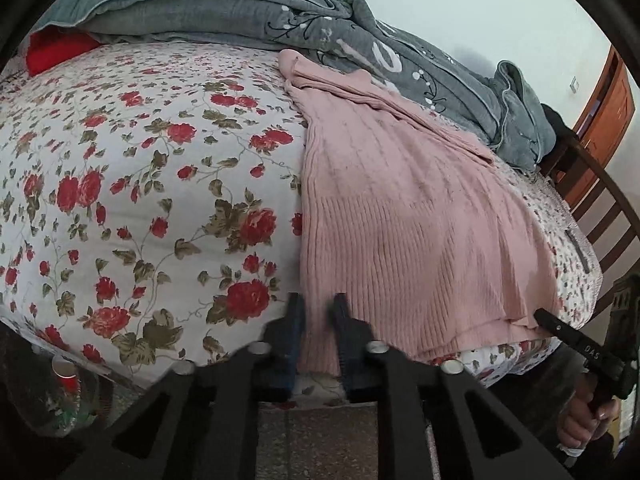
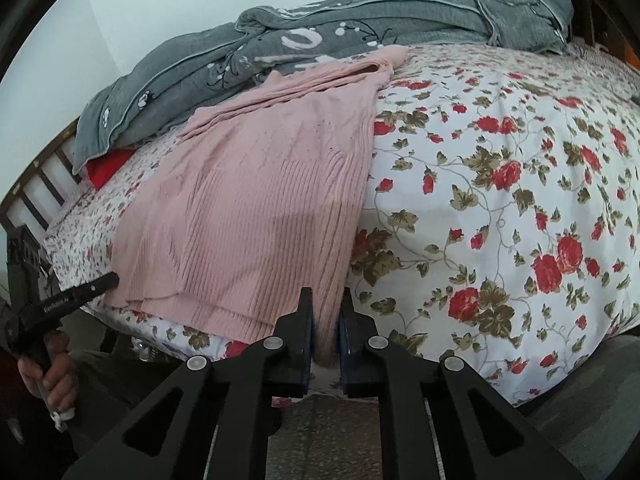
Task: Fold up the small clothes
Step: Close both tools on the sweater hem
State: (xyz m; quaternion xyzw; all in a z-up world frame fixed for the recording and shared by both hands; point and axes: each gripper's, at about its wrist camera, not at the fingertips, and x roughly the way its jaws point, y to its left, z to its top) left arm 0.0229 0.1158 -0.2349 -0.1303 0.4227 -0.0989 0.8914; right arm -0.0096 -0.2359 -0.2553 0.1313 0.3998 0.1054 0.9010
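a: looking at the left wrist view, your left gripper (image 1: 318,308) is clenched on the near hem of the pink knit sweater (image 1: 400,208), at its left corner, w/ the ribbed edge pinched between the two fingers (image 1: 294,320)

b: and the other one?

a: your right gripper (image 2: 326,304) is also clamped on that hem, at the opposite corner. in the right wrist view the knit runs down between the pads, both jaws nearly together on the fabric

b: where's the sweater lying?

a: spread lengthwise on the floral bedsheet (image 1: 140,200), hem at the near edge of the bed, neck end up by the grey quilt (image 1: 248,12) that's bunched along the far side. looks already folded in half lengthwise, w/ layered edges showing at the hem, tho i can't tell how many layers

b: anything else nearby?

a: red fabric (image 1: 52,54) peeks out under the quilt at one end, wooden bed rail (image 2: 36,188) w/ slats beside it. from each cam you can see the other tool off to the side, your hand (image 2: 52,376) wrapped round its handle. tiled floor (image 2: 320,432) below the bed edge. sweater is touching the quilt at its top end, rest lies flat on the sheet
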